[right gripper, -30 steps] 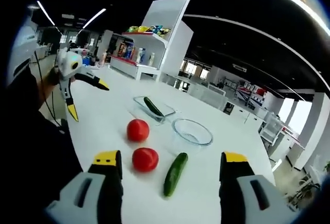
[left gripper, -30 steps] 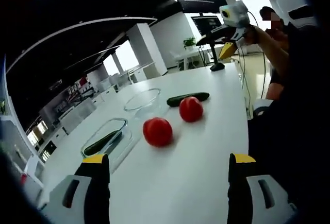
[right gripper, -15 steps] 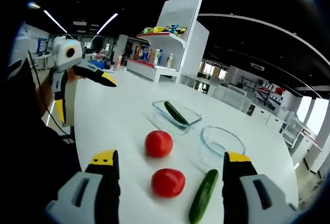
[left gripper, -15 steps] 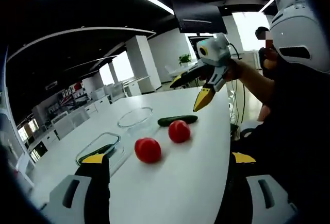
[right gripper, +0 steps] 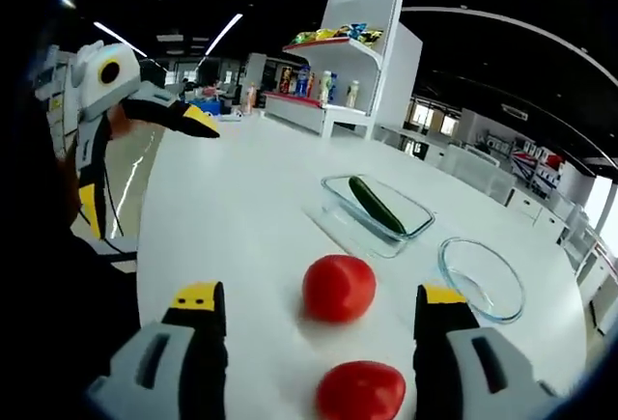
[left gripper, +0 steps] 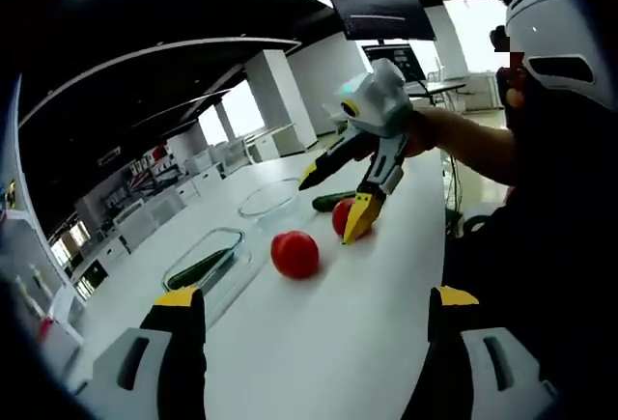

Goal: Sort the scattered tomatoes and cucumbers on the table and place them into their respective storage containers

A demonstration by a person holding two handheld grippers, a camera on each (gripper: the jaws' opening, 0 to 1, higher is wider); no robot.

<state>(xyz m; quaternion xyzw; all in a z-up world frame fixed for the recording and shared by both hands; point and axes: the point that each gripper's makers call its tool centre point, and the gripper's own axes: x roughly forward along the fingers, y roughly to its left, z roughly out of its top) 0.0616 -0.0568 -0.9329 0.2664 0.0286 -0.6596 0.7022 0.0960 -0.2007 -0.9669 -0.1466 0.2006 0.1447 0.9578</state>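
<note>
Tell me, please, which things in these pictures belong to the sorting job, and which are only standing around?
Part of the job:
two tomatoes
loose cucumber on the table
cucumber already inside the rectangular container
round glass bowl, nothing in it
right gripper and left gripper, both open

Only standing around:
shelf with packets and bottles

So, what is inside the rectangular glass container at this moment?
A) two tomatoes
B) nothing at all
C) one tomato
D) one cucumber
D: in the right gripper view, the rectangular glass container holds one green cucumber, while both tomatoes lie on the white table, and the round glass bowl has nothing in it.
</note>
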